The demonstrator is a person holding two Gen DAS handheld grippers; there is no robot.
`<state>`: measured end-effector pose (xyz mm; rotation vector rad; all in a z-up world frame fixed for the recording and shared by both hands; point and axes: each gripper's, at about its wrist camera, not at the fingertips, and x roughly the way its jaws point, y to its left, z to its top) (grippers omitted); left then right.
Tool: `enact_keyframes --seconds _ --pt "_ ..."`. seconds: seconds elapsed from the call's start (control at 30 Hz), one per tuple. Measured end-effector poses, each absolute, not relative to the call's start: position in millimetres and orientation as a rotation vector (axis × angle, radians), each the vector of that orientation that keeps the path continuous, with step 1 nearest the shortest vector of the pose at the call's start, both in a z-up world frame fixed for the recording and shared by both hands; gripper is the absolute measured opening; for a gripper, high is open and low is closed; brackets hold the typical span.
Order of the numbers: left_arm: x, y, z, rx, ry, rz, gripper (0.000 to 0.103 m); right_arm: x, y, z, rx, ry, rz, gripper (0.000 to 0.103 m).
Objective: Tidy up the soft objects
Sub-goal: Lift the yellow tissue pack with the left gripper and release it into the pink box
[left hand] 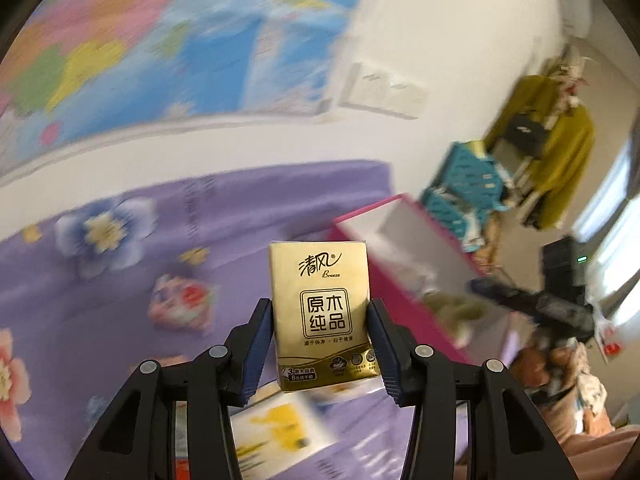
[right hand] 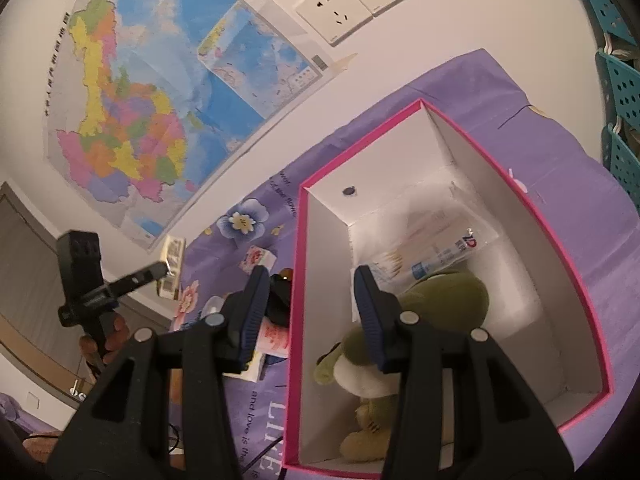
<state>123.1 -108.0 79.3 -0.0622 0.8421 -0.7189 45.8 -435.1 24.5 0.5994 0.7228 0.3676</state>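
Observation:
My left gripper (left hand: 320, 320) is shut on a gold tissue pack (left hand: 322, 312), held upright above the purple flowered cloth (left hand: 100, 300), left of the pink-rimmed white box (left hand: 360, 216). From the right wrist view the pack (right hand: 171, 264) shows far left in that gripper. My right gripper (right hand: 310, 304) is open and empty over the box's left wall (right hand: 296, 280). Inside the box lie a green plush toy (right hand: 440, 300) and a clear packet of cotton swabs (right hand: 432, 252).
A small flowered tissue pack (left hand: 182, 300) and a white-and-yellow pack (left hand: 272, 424) lie on the cloth. A pink-printed pack (right hand: 274, 338) lies by the box. A map (right hand: 140, 100) and wall sockets (right hand: 352, 4) are behind. Teal crates (left hand: 464, 184) stand right.

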Motion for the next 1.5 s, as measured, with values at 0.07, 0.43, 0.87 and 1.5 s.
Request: enact_keyframes --seconds 0.07,0.43,0.87,1.5 --pt "118.9 -130.0 89.2 -0.052 0.823 -0.77 0.048 42.9 -436.1 25.6 0.601 0.711 0.366 0.046" --pt "132.5 -268.5 61.7 0.032 0.961 -0.903 0.048 19.8 -464.2 27.4 0.638 0.656 0.331 0.046" --pt "152.3 -316.4 14.8 0.083 1.085 -0.828 0.053 16.8 -471.0 22.0 0.641 0.676 0.354 0.047" --pt "130.7 -204.1 88.3 0.002 0.812 -0.752 0.068 37.7 -413.2 37.1 0.449 0.721 0.462 0.047"
